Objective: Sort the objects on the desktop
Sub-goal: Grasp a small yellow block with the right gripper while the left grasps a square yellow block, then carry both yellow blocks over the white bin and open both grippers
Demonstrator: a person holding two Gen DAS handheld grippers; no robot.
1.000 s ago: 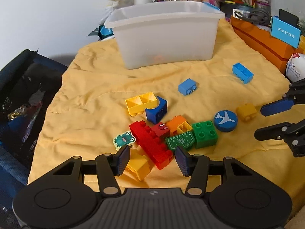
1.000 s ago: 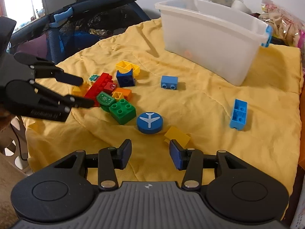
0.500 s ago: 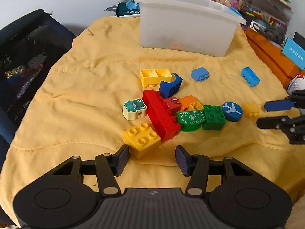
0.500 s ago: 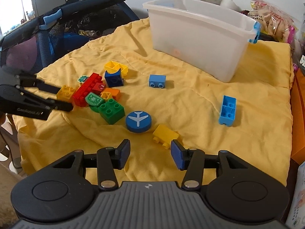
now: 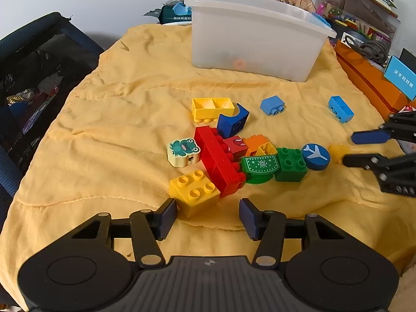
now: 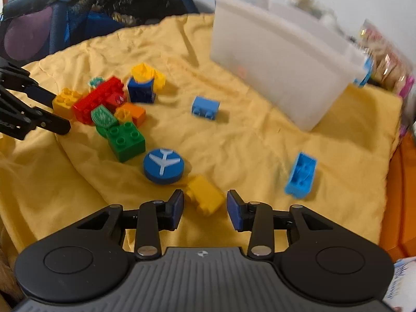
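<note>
On the yellow cloth (image 5: pixel 124 119) lies a pile of toy bricks: a long red brick (image 5: pixel 218 163), a green brick (image 5: pixel 290 165), a frog block (image 5: pixel 183 152) and a blue airplane disc (image 5: pixel 316 156). My left gripper (image 5: pixel 208 214) is open, with a yellow four-stud brick (image 5: pixel 195 192) just ahead of its left pad. My right gripper (image 6: pixel 205 209) straddles a small yellow brick (image 6: pixel 205 195). Its jaws are closing, and thin gaps still show beside the pads. The white bin (image 5: pixel 254 39) stands at the back.
Two light blue bricks (image 5: pixel 271 105) (image 5: pixel 340 109) lie apart from the pile, with a dark blue arch brick (image 5: pixel 232 123) and an upturned yellow brick (image 5: pixel 212 108) nearer the bin. A dark mesh chair (image 5: pixel 39 65) borders the left; an orange box (image 5: pixel 369 78) and clutter line the right.
The right gripper has moved up to the small yellow brick and narrowed its jaws around it. The left gripper rolled and shifted, bringing the yellow four-stud brick in front of its fingers.
</note>
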